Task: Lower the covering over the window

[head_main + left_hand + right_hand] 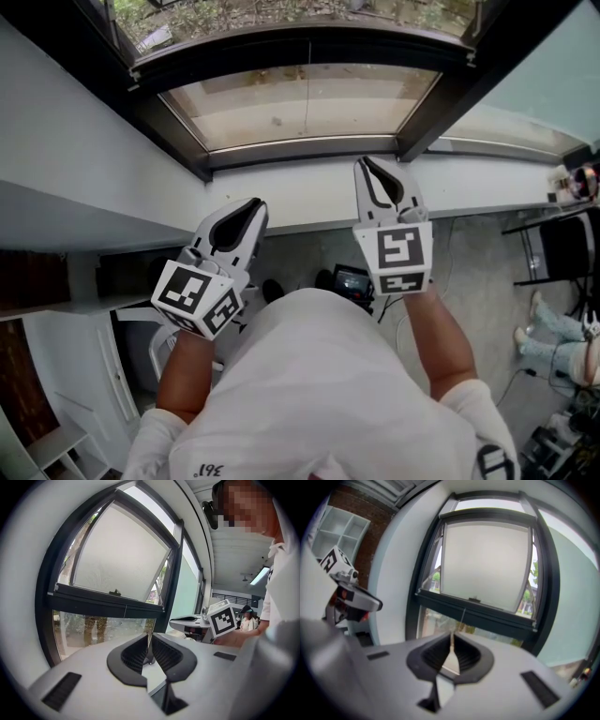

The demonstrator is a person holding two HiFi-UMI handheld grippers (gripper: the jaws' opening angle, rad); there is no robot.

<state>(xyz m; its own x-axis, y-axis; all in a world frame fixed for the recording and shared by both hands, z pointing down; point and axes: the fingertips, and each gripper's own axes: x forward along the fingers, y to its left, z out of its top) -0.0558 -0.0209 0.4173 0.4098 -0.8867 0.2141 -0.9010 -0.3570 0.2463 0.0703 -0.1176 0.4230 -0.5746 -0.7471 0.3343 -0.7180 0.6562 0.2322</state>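
Observation:
A pale translucent blind (pixel 487 564) covers the upper pane of the dark-framed window (pixel 300 98); its dark bottom bar (pixel 478 609) hangs above a strip of clear glass. A thin pull cord (pixel 462 617) drops from that bar to a cream toggle (pixel 451 651). My right gripper (pixel 451 641) is shut on this toggle, and in the head view it (pixel 373 169) points at the sill below the window. My left gripper (pixel 251 211) is held beside it to the left, apart from the cord. Its jaws (pixel 149 639) are shut with nothing gripped.
A white ledge (pixel 309 187) runs under the window, with white wall to the left. White shelves (pixel 342 531) stand at the left. Black equipment (pixel 352 279) sits on the floor below me, and a seated person (pixel 553 337) is at the right.

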